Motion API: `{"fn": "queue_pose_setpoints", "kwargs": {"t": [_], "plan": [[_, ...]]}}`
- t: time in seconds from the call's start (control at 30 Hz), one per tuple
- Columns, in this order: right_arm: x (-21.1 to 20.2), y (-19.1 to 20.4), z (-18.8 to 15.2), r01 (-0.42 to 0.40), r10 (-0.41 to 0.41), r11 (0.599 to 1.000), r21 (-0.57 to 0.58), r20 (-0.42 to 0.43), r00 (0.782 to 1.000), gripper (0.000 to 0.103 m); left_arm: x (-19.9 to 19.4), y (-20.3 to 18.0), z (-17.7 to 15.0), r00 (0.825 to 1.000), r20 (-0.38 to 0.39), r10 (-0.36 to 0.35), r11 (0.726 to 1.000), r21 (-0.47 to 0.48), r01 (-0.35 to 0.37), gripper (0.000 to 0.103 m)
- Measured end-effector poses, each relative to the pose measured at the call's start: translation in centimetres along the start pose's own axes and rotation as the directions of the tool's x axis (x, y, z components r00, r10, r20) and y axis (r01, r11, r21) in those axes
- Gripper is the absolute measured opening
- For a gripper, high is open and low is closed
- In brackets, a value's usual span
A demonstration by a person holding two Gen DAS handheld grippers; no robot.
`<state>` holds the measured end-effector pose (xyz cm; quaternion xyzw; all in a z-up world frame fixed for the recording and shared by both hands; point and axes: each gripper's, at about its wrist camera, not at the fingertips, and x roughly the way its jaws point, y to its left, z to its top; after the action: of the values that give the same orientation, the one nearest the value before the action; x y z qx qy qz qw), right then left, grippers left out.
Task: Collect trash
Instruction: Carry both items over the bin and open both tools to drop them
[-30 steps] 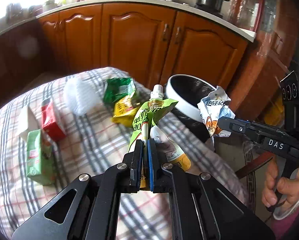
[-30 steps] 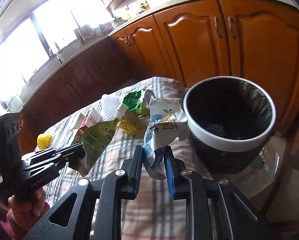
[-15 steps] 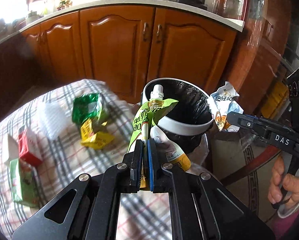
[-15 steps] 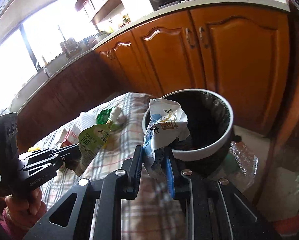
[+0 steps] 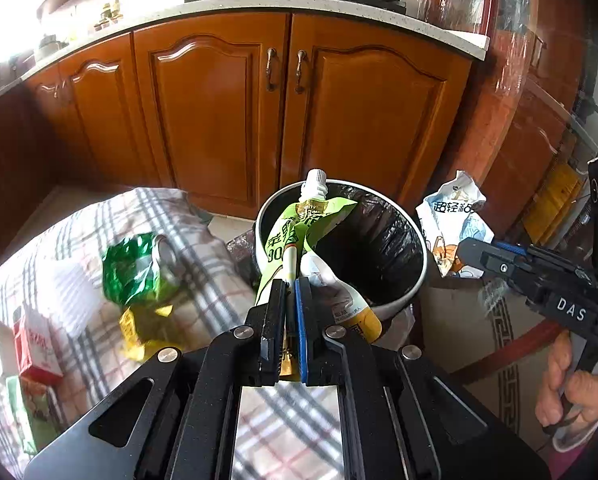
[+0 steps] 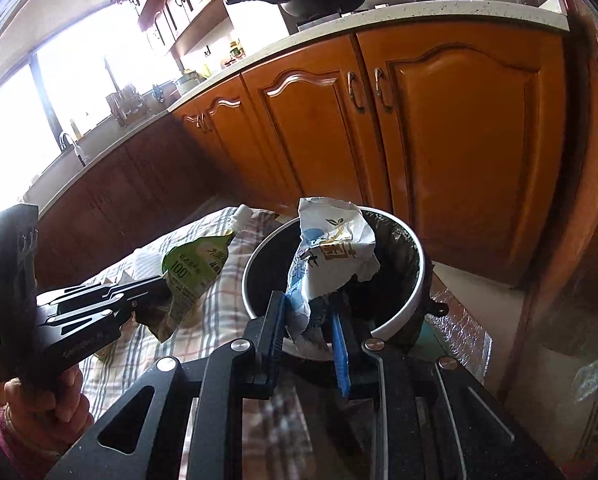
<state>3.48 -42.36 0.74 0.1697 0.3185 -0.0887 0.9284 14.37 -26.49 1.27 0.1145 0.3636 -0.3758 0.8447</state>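
Note:
My left gripper [image 5: 290, 286] is shut on a green spouted drink pouch [image 5: 295, 232] and holds it over the near rim of the white bin with a black liner [image 5: 395, 300]. My right gripper [image 6: 308, 300] is shut on a crumpled white and blue wrapper [image 6: 331, 248] and holds it above the bin's [image 6: 417, 280] near edge. The right gripper [image 5: 479, 254] with its wrapper [image 5: 453, 220] shows to the right of the bin in the left wrist view. The left gripper [image 6: 155, 286] and pouch [image 6: 195, 268] show left of the bin in the right wrist view.
On the checked tablecloth [image 5: 219, 276] lie a crushed green can [image 5: 139, 264], a yellow wrapper [image 5: 139, 320], a white plastic piece [image 5: 71, 292], a red carton [image 5: 35, 344] and a green carton [image 5: 35, 408]. Wooden cabinets [image 5: 339, 112] stand behind the bin.
Both grippers have moved toward the bin with their loads. The pouch now sits over the bin's rim, and the wrapper hangs over its opening. Both stay shut.

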Motion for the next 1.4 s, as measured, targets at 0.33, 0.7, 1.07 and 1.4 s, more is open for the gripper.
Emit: {"fn": "queue_pose_setpoints", "kwargs": {"t": [0.33, 0.7, 1.07, 1.4], "plan": [[1.6, -1.4, 1.0, 0.009, -0.009, 1.000, -0.007, -0.024, 1.000, 0.022, 2.9, -1.1, 2.0, 0.999, -0.035, 0.006, 1.000, 0.008, -0.006, 0.005], [4.0, -2.5, 1.6, 0.023, -0.024, 1.000, -0.012, -0.082, 0.996, 0.022, 5.6, -1.5, 3.7, 0.997, -0.076, 0.007, 1.000, 0.015, -0.006, 0.005], [7.2, -3.3, 2.1, 0.043, -0.047, 0.999, -0.025, -0.155, 0.987, 0.022, 8.4, -2.1, 4.1, 0.993, -0.119, 0.016, 1.000, 0.023, -0.013, 0.005], [7.9, -5.0, 2.5, 0.019, -0.010, 0.998, 0.058, -0.149, 0.989, 0.052, 8.0, -2.0, 3.8, 0.995, -0.099, -0.007, 1.000, -0.013, 0.006, 0.038]]}}
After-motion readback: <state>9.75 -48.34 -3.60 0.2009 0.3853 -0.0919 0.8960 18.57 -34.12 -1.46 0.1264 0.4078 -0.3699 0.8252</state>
